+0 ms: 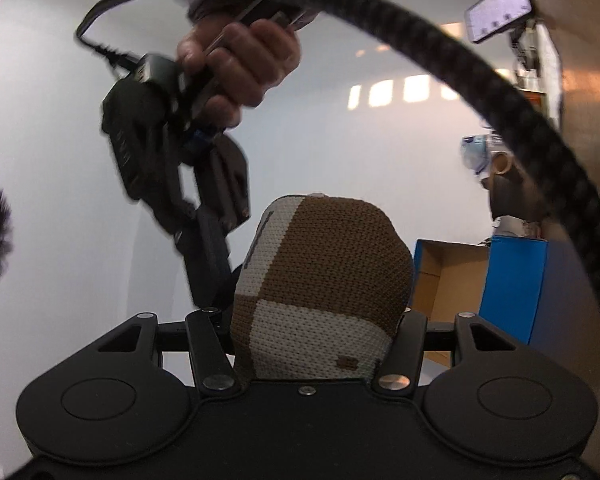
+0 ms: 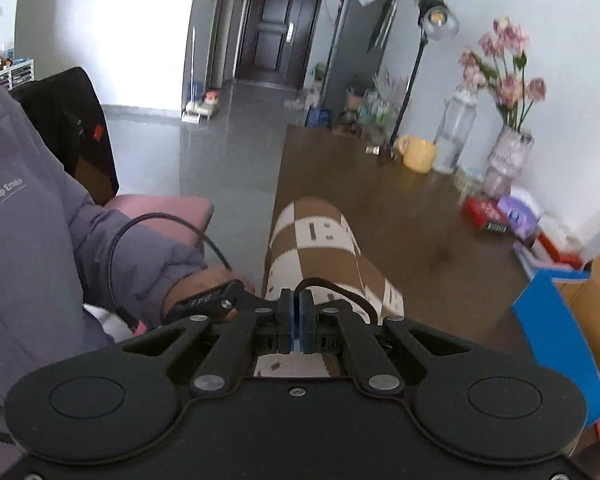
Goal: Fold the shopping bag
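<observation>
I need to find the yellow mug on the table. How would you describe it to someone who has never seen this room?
Start at the long dark wooden table and look to its far end by the wall. There the yellow mug stands beside the foot of a black lamp, next to a clear glass jar. It is the only solid yellow thing there.
</observation>
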Demonstrator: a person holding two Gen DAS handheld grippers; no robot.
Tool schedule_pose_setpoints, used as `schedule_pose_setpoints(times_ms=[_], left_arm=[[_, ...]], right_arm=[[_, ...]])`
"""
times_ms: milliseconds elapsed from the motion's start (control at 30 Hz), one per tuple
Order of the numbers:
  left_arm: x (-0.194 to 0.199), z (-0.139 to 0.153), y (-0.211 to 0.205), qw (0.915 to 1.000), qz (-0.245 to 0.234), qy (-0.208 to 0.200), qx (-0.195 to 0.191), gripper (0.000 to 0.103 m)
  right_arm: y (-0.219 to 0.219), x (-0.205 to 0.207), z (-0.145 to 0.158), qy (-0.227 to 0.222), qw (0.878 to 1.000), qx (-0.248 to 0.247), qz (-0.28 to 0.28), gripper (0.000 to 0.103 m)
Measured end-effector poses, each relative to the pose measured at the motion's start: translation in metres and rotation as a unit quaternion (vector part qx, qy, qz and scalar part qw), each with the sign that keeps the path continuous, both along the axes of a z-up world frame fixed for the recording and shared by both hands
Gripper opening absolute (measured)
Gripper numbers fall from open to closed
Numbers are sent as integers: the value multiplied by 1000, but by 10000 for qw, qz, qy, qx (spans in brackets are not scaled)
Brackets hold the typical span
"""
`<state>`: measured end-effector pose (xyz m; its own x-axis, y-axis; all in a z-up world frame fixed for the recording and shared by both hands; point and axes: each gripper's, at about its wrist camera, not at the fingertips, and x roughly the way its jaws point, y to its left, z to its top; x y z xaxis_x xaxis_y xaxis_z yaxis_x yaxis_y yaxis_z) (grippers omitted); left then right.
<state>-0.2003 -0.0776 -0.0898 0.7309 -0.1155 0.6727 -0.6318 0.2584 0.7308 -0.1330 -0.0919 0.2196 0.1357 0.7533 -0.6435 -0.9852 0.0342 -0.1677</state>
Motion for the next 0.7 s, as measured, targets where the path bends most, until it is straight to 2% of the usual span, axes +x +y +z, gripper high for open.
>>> schedule_pose_setpoints(times_ms=[133, 267, 333, 467, 633, 700], left_arm=[[4, 2, 1, 9999, 50, -130, 13, 54], [6, 4, 2, 10000, 7, -7, 16, 55], [7, 4, 1, 10000, 3, 6, 17, 54], [7, 6, 1, 10000, -38, -33, 42, 54], [0, 2, 4, 9997, -101, -34, 210, 54], [-3, -2, 5, 9993, -178, -35, 332, 54]], right_arm=[[-2, -10, 8, -311, 9993, -225, 1, 7], [-5, -28, 16, -1004, 9949, -126, 8, 14], [-8, -38, 20, -1502, 9886, -41, 5, 20], [-11, -51, 12, -2103, 9774, -138, 163, 47], [-6, -62, -12, -2921, 9530, -628, 508, 57], [-2, -63, -15, -3033, 9474, -818, 617, 59]])
